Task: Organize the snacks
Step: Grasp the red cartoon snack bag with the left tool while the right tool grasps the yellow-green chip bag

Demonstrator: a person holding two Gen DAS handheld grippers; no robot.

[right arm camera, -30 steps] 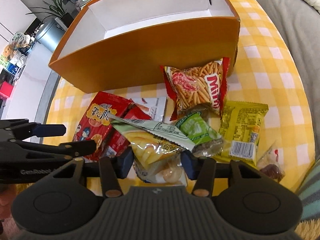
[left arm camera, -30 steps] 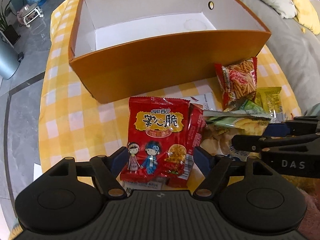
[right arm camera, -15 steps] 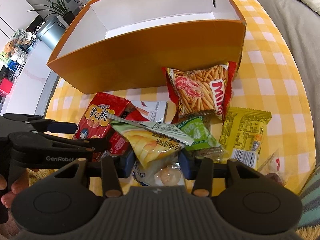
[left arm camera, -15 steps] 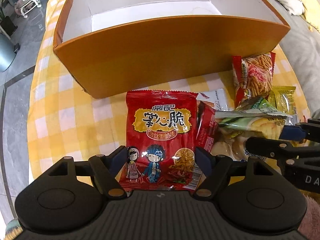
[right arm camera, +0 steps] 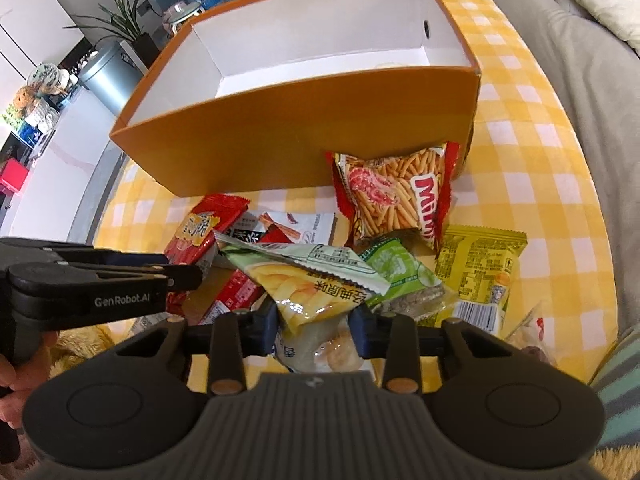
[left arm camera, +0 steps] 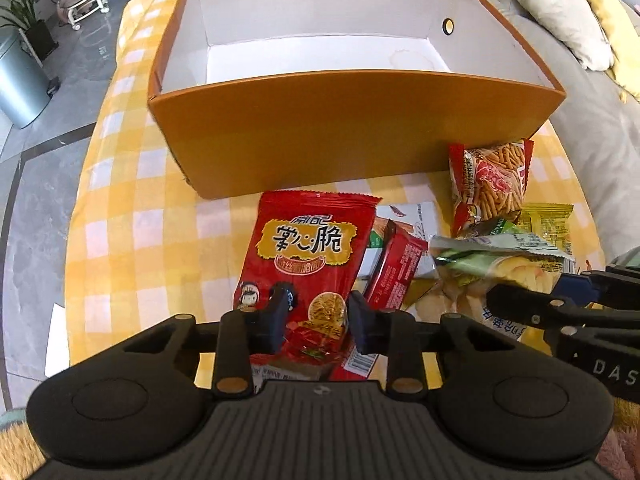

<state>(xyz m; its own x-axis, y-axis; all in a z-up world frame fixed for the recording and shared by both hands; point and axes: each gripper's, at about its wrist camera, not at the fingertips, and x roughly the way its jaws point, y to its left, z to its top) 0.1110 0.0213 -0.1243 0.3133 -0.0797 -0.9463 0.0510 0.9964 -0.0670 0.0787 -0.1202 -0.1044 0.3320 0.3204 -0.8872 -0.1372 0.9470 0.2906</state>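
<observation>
An empty orange box [left arm camera: 352, 120] with a white inside stands on the yellow checked tablecloth; it also shows in the right wrist view [right arm camera: 304, 136]. My left gripper [left arm camera: 318, 316] is shut on a red noodle-snack packet [left arm camera: 308, 252] and holds it tilted above the cloth. My right gripper [right arm camera: 314, 322] is shut on a potato chip bag [right arm camera: 308, 284], lifting its near end. A red fries-stick packet [right arm camera: 396, 196] leans against the box front.
More snacks lie in a pile: a green packet [right arm camera: 400, 272], a yellow packet [right arm camera: 476, 264], a red box-like packet [left arm camera: 396, 272] and a white packet [right arm camera: 304, 224]. A grey sofa with cushions [left arm camera: 552, 4] is at the right. A metal bin [left arm camera: 20, 84] stands on the floor at left.
Both grippers have closed, the left on the red noodle-snack packet, the right on the chip bag. Both packets have lifted slightly off the pile.
</observation>
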